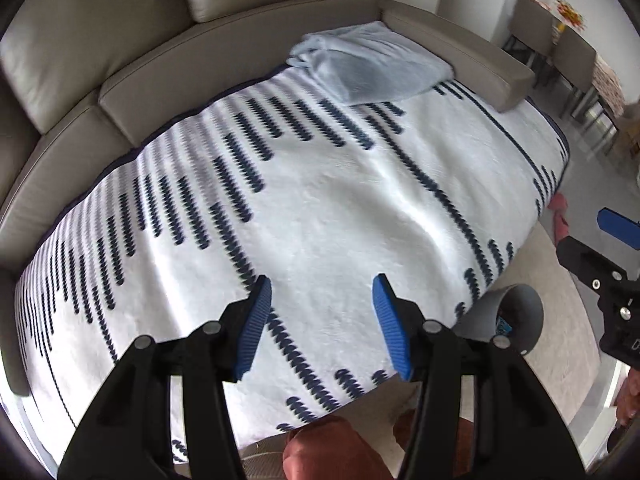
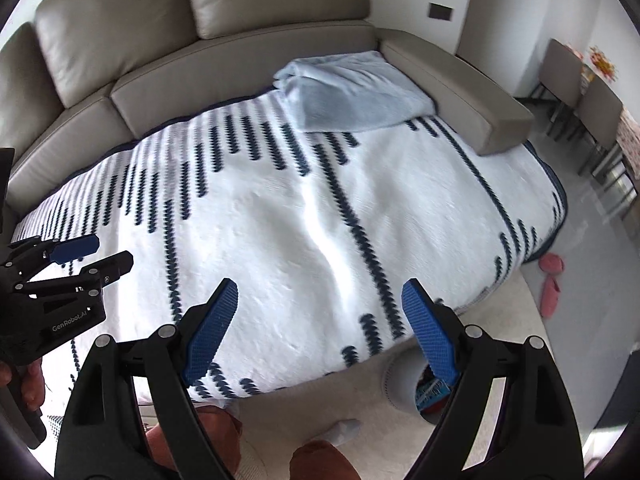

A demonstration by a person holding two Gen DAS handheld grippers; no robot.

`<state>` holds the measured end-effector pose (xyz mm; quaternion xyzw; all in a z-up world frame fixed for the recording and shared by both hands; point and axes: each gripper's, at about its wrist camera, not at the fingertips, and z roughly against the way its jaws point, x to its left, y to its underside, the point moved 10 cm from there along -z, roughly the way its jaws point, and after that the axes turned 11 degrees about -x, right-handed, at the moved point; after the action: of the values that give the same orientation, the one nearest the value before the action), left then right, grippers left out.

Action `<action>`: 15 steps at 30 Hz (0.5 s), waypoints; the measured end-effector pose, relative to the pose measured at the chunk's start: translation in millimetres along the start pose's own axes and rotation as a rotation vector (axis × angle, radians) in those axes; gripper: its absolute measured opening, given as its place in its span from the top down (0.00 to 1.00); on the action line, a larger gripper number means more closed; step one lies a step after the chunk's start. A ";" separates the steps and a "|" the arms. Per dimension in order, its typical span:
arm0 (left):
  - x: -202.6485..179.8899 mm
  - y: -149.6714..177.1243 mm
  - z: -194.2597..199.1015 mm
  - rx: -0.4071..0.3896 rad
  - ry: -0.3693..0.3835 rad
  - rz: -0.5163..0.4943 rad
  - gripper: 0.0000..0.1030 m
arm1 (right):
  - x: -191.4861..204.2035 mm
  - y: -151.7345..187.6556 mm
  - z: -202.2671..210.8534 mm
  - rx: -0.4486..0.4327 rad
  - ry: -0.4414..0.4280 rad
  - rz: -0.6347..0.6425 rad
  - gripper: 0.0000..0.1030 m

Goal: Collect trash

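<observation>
We stand over a beige sofa (image 2: 248,68) draped in a white, blue-dashed blanket (image 2: 280,240). Only the right wrist view shows pink slippers (image 2: 551,276) and a socked foot (image 2: 340,430). The trash — colourful wrappers (image 2: 430,392) — lies in a white bin (image 2: 400,384) on the carpet. Left gripper (image 1: 322,320) and right gripper (image 2: 320,328) hang with fingers released, empty.

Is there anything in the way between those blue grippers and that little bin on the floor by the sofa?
Nothing visible. Both the left gripper and the right gripper are open and empty above the blanket. The bin sits on the rug beside the blanket's edge, its mouth uncovered.
</observation>
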<state>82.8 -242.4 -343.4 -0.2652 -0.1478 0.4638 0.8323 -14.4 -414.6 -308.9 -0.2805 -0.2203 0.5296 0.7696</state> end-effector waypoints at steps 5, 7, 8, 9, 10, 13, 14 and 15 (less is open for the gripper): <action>99.7 3.3 36.1 -0.013 -0.125 0.158 0.39 | 101.8 -41.3 -8.9 -0.003 -0.135 0.113 0.21; 134.2 5.4 51.4 -0.014 -0.172 0.210 0.35 | 134.7 -52.3 -6.9 -0.003 -0.174 0.145 0.21; 149.4 7.2 57.7 -0.012 -0.188 0.232 0.34 | 151.4 -58.2 -6.0 -0.002 -0.194 0.162 0.21; 163.1 9.2 63.8 -0.010 -0.203 0.253 0.34 | 166.7 -63.4 -4.8 -0.002 -0.210 0.179 0.21; 175.6 10.8 69.7 -0.009 -0.219 0.274 0.33 | 178.7 -67.2 -3.4 -0.003 -0.220 0.193 0.21; 207.9 14.8 85.5 0.001 -0.242 0.339 0.31 | 211.4 -79.8 2.2 -0.001 -0.243 0.234 0.21; 217.8 16.7 90.4 0.008 -0.251 0.358 0.30 | 220.4 -83.2 4.7 0.002 -0.246 0.244 0.21; 224.5 18.0 94.0 0.014 -0.256 0.373 0.29 | 227.8 -86.2 7.1 0.006 -0.249 0.253 0.21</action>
<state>142.2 -15.2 -277.2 -0.2212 -0.1973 0.6406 0.7084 118.6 -223.7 -236.7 -0.2362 -0.2752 0.6535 0.6644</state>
